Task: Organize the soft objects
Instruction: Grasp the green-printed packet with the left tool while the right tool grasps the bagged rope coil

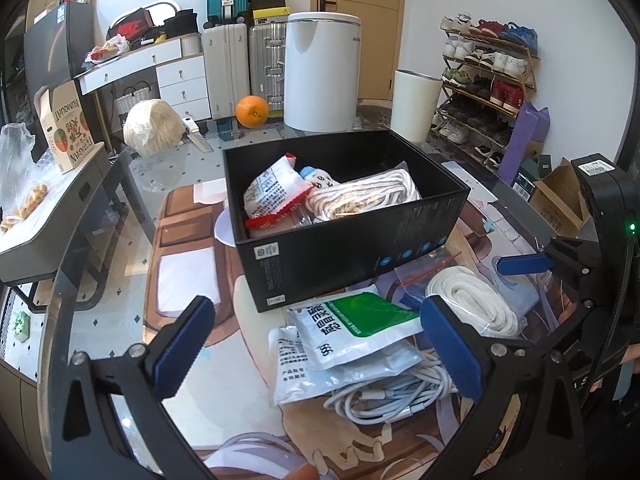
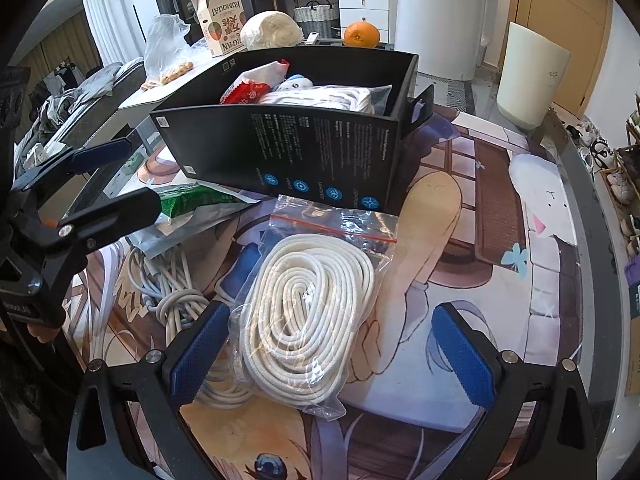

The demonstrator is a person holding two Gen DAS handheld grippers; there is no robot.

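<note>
A black box stands on the printed mat and holds a red and white packet, a small plush toy and a bagged white rope. In front of it lie a green and white pouch, a white cable bundle and a second bagged white rope. My left gripper is open above the pouches. My right gripper is open with the bagged rope between its fingers. The box also shows in the right wrist view.
An orange, a ball of twine and a white appliance stand behind the box. A white cylinder stands at the back right. A kumquat carton and a plastic bag are at the left.
</note>
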